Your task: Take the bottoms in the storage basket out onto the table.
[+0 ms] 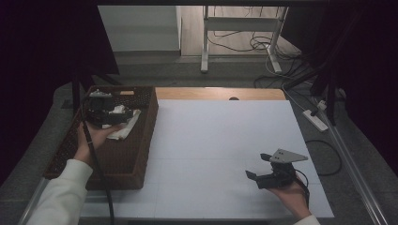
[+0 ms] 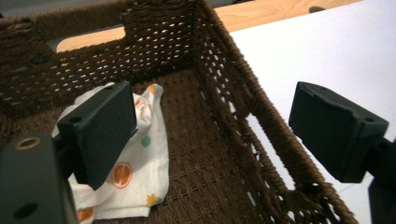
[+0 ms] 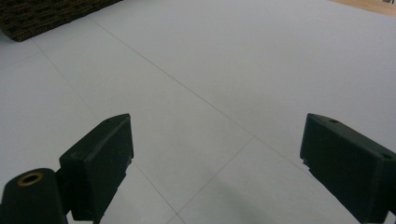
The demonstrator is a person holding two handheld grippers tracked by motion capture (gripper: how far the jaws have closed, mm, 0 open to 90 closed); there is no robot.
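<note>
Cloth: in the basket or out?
In. The cloth lies crumpled on the basket floor; left gripper jaws open above it.

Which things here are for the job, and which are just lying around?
For the job:
left tool, open over the basket
spotted cloth
brown woven basket

Just lying around:
right tool, open above the white table
power strip on the floor
</note>
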